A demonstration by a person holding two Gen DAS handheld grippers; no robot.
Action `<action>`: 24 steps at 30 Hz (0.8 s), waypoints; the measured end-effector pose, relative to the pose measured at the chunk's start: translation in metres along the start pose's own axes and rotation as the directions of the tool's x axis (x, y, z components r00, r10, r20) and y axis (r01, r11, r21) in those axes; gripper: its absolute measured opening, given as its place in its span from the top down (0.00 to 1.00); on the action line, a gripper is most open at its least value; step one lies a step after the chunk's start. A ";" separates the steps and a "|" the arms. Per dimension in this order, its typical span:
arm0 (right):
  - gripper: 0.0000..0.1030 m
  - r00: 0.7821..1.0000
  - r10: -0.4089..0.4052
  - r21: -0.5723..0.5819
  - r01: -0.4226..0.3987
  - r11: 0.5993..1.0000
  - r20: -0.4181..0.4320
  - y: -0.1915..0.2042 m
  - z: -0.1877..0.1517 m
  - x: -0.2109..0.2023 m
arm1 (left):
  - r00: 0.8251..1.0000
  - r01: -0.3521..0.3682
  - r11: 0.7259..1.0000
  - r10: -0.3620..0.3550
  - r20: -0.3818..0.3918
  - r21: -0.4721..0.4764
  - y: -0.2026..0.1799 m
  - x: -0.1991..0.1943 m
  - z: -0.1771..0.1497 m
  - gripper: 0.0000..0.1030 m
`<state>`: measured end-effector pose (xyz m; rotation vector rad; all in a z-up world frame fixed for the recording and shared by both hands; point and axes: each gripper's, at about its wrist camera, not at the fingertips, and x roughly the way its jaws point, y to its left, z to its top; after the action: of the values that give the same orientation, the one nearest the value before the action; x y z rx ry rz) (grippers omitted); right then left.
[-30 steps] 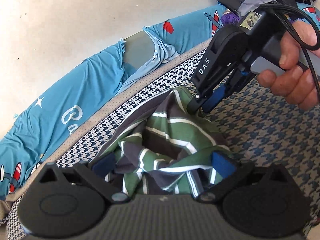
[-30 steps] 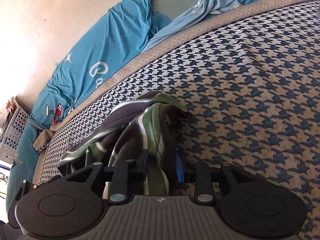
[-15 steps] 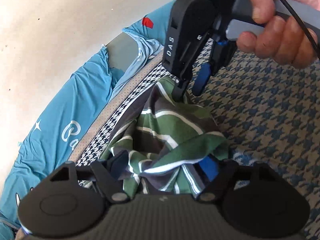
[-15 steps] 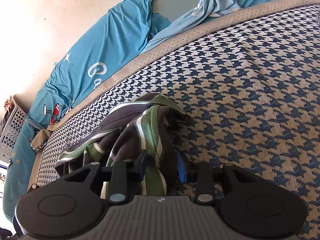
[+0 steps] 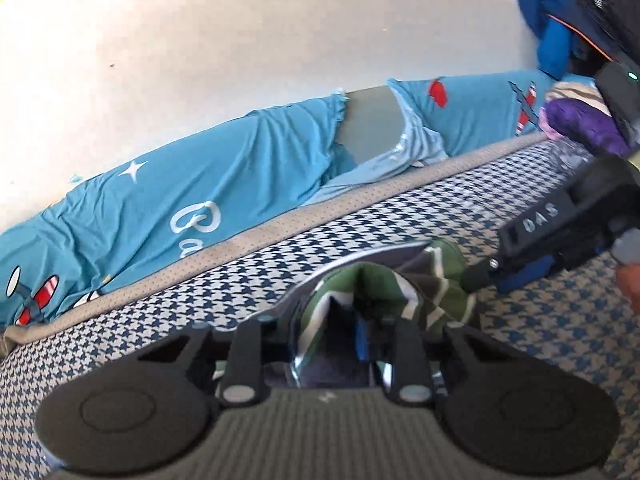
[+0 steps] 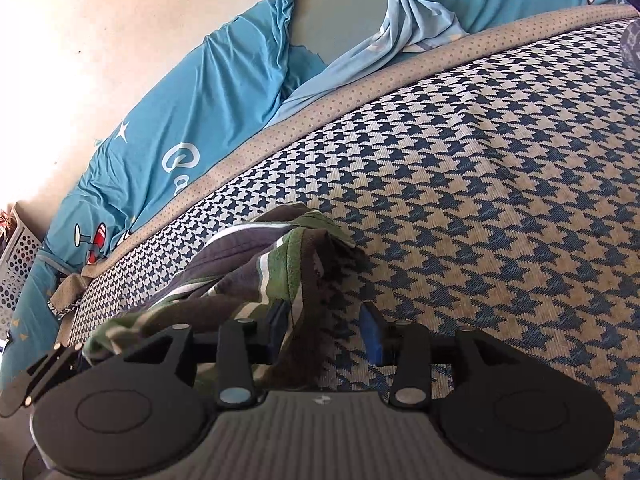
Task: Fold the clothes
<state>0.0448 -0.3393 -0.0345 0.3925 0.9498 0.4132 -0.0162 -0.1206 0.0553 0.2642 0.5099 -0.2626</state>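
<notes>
A bed with a blue and tan checked cover (image 6: 500, 168) fills the lower right. A crumpled green striped shirt (image 6: 256, 264) lies on it, lower left of middle.

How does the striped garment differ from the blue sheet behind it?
The striped garment is green, dark and white; the blue sheet is turquoise with white letters. The garment is bunched on the houndstooth cover; the sheet stretches along the wall. Both are wrinkled cloth.
</notes>
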 end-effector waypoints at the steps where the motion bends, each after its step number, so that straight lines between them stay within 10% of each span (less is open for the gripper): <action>1: 0.56 1.000 0.007 -0.002 -0.007 1.000 0.000 0.001 0.000 0.000 | 1.000 -0.008 0.998 0.008 -0.010 -0.062 0.010 0.004 0.002 0.76; 18: 0.49 0.999 0.033 -0.026 -0.034 0.999 -0.034 0.021 -0.002 0.021 | 0.974 -0.217 0.821 0.148 -0.169 -0.528 0.122 0.029 -0.016 0.72; 24: 0.49 0.997 0.033 -0.062 -0.037 0.997 -0.070 0.040 -0.008 0.038 | 0.987 -0.106 0.852 0.029 -0.155 -0.513 0.118 0.021 -0.015 0.59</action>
<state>0.0510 -0.2851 -0.0450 0.3393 0.9955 0.4901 0.0317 -0.0093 0.0530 -0.2334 0.6923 -0.0280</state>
